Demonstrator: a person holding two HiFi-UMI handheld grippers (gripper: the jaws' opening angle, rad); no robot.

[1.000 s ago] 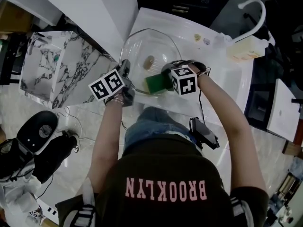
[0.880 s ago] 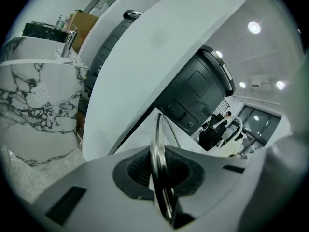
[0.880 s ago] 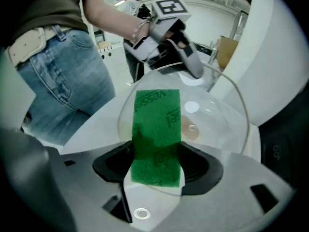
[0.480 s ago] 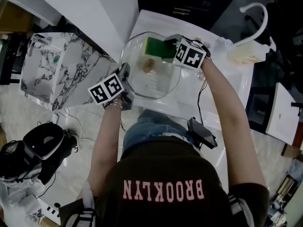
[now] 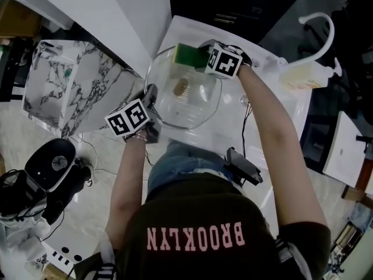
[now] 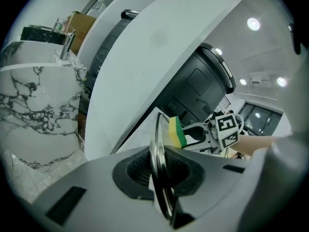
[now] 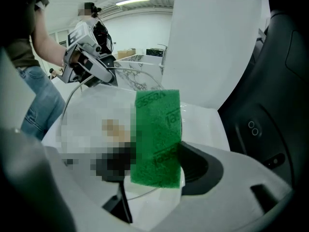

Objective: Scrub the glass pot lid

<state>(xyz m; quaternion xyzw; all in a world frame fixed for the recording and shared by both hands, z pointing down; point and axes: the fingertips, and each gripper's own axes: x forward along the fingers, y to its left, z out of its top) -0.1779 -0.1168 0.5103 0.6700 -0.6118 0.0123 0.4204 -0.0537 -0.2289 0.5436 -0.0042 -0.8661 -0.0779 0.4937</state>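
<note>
**Lid and sponge, each clamped, above white counter**

Item 1. Glass pot lid (image 5: 192,101). Round and clear with a metal rim and a brownish knob (image 5: 182,87) at its centre. It is held tilted over the white counter (image 5: 256,127), in front of the person's torso. In the left gripper view it shows edge-on, the rim (image 6: 158,153) running up from between the jaws. Whether any part of it rests on the counter cannot be told.

Item 2. Left gripper (image 5: 152,100). Its jaws are closed on the near-left rim of the lid, one pad on each face of the glass. The marker cube (image 5: 128,118) sits on the side toward the person.

Item 3. Sponge (image 5: 187,55). One face is green scouring pad and the other is yellow foam. It stands upright at the lid's far rim, across the glass from the left gripper. The green face (image 7: 157,139) looks toward the right gripper's camera. The yellow layer (image 6: 174,127) shows in the left gripper view, just beside the lid's edge.

Item 4. Right gripper (image 5: 201,55). Its jaws are clamped on the sponge, and the arm reaches over the right side of the lid.

Item 5. Surroundings. A curved white faucet (image 5: 319,22) stands far right, a marble-patterned block (image 5: 64,80) lies left of the counter, and black equipment (image 5: 41,179) sits on the floor at lower left.
</note>
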